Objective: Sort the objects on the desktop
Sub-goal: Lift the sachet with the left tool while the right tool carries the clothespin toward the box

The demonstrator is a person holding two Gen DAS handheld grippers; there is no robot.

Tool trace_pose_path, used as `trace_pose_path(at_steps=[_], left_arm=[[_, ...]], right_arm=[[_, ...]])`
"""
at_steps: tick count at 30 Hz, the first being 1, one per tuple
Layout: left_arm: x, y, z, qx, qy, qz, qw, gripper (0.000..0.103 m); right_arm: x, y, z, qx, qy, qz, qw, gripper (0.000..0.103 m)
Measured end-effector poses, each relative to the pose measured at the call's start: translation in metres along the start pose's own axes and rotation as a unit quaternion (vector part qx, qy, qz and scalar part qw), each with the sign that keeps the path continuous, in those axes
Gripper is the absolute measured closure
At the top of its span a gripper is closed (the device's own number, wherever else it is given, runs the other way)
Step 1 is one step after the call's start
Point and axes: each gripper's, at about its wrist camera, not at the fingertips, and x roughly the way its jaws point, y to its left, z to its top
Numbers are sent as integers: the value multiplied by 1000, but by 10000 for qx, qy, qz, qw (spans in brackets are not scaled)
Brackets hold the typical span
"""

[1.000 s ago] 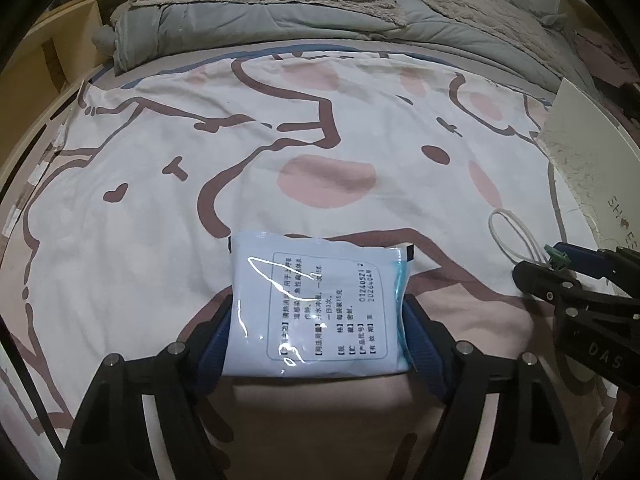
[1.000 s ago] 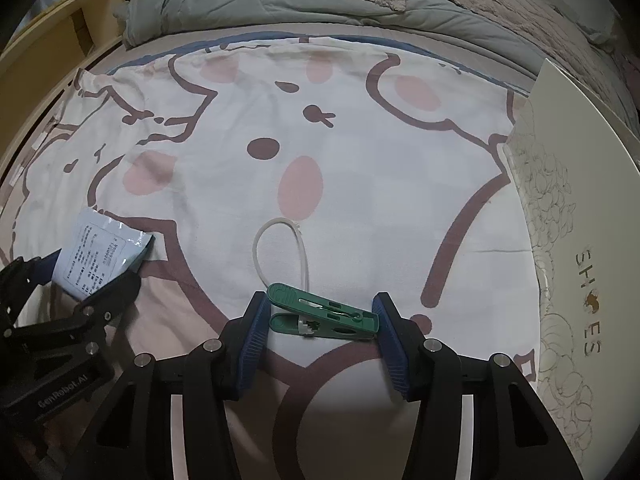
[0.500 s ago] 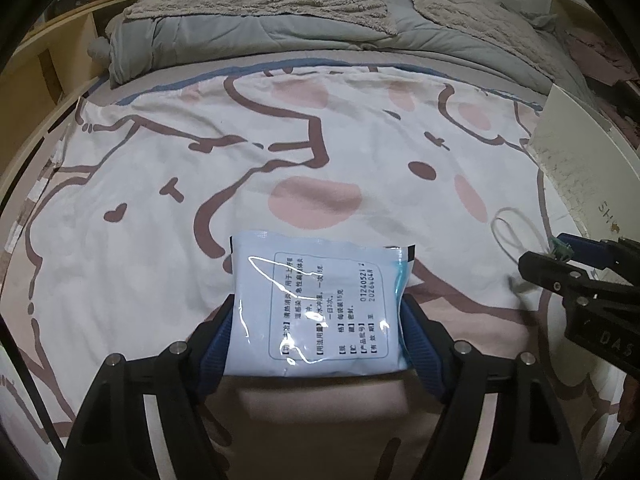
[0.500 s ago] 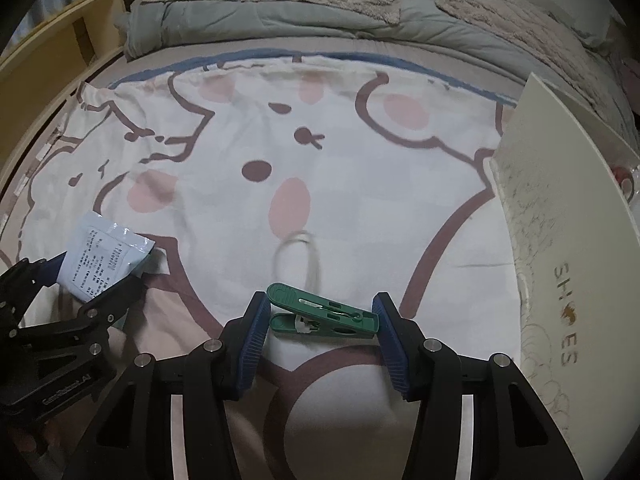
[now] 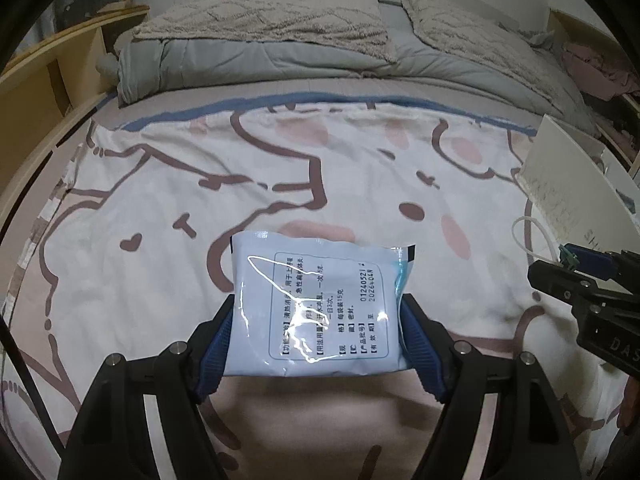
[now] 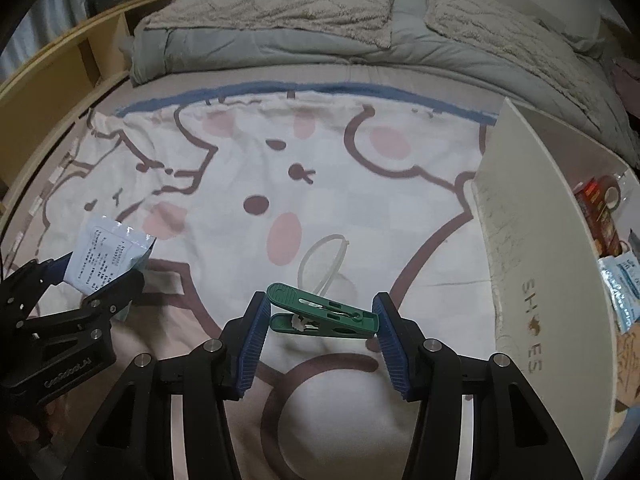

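A pale blue printed sachet point(image 5: 320, 304) is clamped flat between the blue pads of my left gripper point(image 5: 318, 340), lifted above the bedspread. In the right wrist view the same sachet point(image 6: 106, 254) shows at the left, held by that left gripper point(image 6: 100, 280). My right gripper point(image 6: 318, 320) is shut on a green clothes peg point(image 6: 322, 312), gripped end to end and held above the cloth. In the left wrist view the right gripper point(image 5: 576, 264) enters from the right with a bit of green peg point(image 5: 569, 257) showing. A white cable-tie loop point(image 6: 324, 260) lies on the cloth beyond the peg.
A white shoebox point(image 6: 532, 264) stands at the right with several packets point(image 6: 622, 284) inside it. The cartoon-print bedspread point(image 6: 240, 152) covers the bed, a grey quilt point(image 6: 280, 40) is bunched at the far end, and a wooden shelf point(image 6: 60, 64) runs along the left.
Both grippers have risen from the bedspread with their loads; the views now take in more of the bed and the quilt. Grips on sachet and peg are unchanged.
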Motion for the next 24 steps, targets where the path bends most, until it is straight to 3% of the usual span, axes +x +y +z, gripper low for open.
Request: trace_pose_path(at_steps=[11, 24], left_arm=[[-25, 1, 17, -119, -356, -44, 9993, 26], [-65, 2, 36, -449, -832, -132, 9954, 26]], right_arm=[[-32, -4, 7, -20, -368, 90, 9993, 49], [-84, -35, 25, 454, -1037, 83, 9935, 49]])
